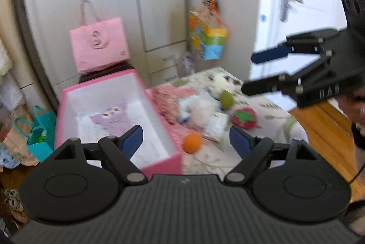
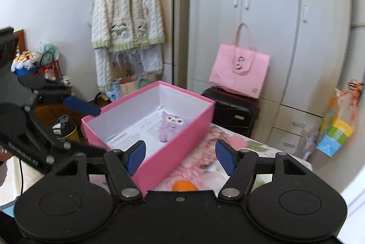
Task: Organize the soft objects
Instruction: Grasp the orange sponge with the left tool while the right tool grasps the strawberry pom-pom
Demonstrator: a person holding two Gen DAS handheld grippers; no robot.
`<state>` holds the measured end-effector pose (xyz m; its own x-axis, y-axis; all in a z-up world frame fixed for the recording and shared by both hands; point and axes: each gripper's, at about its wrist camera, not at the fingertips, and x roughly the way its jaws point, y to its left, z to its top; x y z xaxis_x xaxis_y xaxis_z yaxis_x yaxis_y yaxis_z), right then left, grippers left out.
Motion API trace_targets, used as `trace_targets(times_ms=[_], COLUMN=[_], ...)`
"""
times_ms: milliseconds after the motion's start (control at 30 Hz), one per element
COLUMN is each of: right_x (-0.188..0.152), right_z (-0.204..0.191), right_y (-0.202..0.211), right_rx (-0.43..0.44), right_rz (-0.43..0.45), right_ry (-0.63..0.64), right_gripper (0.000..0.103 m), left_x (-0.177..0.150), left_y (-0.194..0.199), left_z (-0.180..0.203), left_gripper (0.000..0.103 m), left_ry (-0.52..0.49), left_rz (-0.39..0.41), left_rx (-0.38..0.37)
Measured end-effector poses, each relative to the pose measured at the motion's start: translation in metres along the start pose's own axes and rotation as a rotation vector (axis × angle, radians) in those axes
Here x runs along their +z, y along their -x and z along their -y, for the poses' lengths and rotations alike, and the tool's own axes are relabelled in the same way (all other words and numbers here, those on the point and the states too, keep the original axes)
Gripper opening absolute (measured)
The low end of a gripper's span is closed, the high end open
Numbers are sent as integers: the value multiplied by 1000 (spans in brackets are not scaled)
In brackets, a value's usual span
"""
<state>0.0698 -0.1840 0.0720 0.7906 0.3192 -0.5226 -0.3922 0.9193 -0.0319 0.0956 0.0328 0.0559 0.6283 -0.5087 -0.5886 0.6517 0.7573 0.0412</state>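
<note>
On the counter, covered by a floral cloth, your pink box stands open at the left end with a purple plush toy lying on the printed paper that lines its bottom. Just beside the box's right wall sits an orange ball, and farther along the counter are a pink fluffy cloth, a white fluffy toy, a green ball and a red strawberry plush; another white plush lies near the far edge. Your left gripper hangs over the box's near corner with its blue pads spread wide and nothing between them. Your right gripper is likewise parted and empty, poised above the box's right wall and the pink cloth. Behind the counter a pink paper bag rests on a black suitcase against the wardrobe.
</note>
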Motion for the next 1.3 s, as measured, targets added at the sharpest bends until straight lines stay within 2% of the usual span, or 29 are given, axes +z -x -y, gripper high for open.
trace_targets(times_ms=[100,200,300,500,600,700,833,967,1133,1200,1300], right_x=[-19,-39,-60,-96,-115,-130,-143,-153,-163,-166,-172], right_z=[10,21,32,57,69,80,88,95,99,97,96], right_y=[14,24,30,25,20,9,-11,-31,-51,-55,-61], right_rx=[-28,-50,-58,-80,-100,-120,-146,-132,-166,-171,-184], right_rz=[13,30,41,49,94,130,123,103,107,109,110], right_ry=[-18,-42,-73,-131,-152,-137,-125,-142,-131,-116,-106], right_gripper=[75,76,81,82,82,82,82,82,82,81,81], left_x=[-10,-20,-27,-35,-37,-38,-43,-49,-52,-53,-59], left_y=[-11,-24,-39,-69,-87,-105,-127,-143,-160,-166,-174], left_z=[22,41,61,93,104,105,104,101,106,106,110], left_gripper=[83,83,83,83,83,83,82,79,68,61,59], left_ry=[-37,-70,-107,-193,-211,-178,-130,-76,-53,-15,13], left_rz=[-16,-16,-5,11,14,14,37,58,91,71,77], left_rx=[-19,-6,37,112,158,180,242,302,407,408,443])
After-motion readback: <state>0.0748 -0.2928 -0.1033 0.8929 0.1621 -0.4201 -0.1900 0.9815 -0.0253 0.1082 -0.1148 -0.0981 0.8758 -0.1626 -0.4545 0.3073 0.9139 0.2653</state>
